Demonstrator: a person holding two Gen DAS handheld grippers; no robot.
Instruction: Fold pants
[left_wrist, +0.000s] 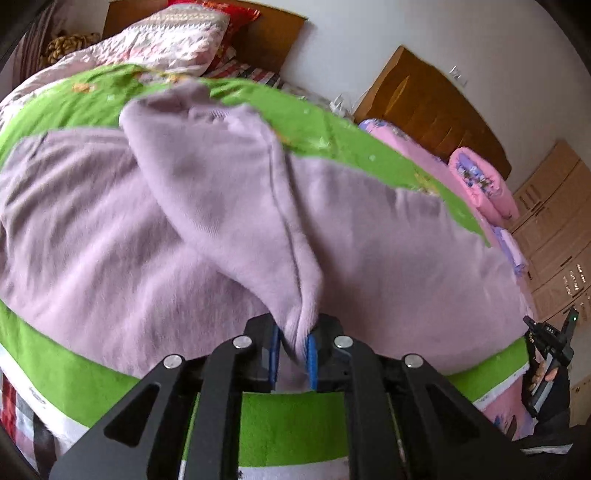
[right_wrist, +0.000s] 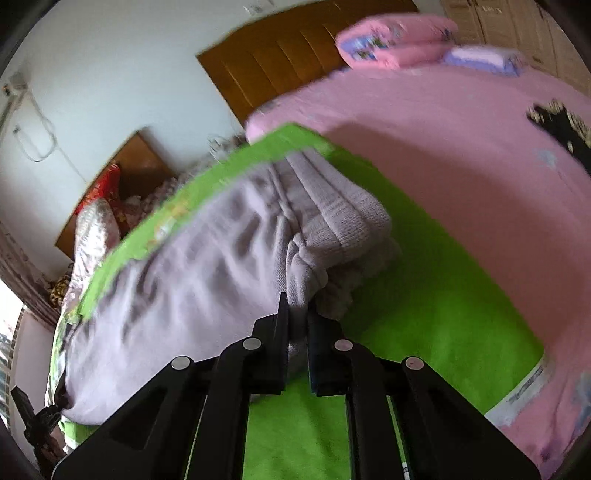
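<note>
Pants (left_wrist: 207, 229), lilac and fleecy, lie across the green blanket (left_wrist: 66, 373) on the bed in our left wrist view. Our left gripper (left_wrist: 293, 345) tilts downward, jaws nearly closed on a pinched-up fold. At two o'clock a wooden headboard (left_wrist: 424, 107) stands; at four o'clock our other tool shows.

Through our right wrist view, the right gripper (right_wrist: 298, 332) tilts downward too, jaws closed on the pants' ribbed waistband (right_wrist: 332, 218). A pink sheet (right_wrist: 461, 147) spreads toward two o'clock.
</note>
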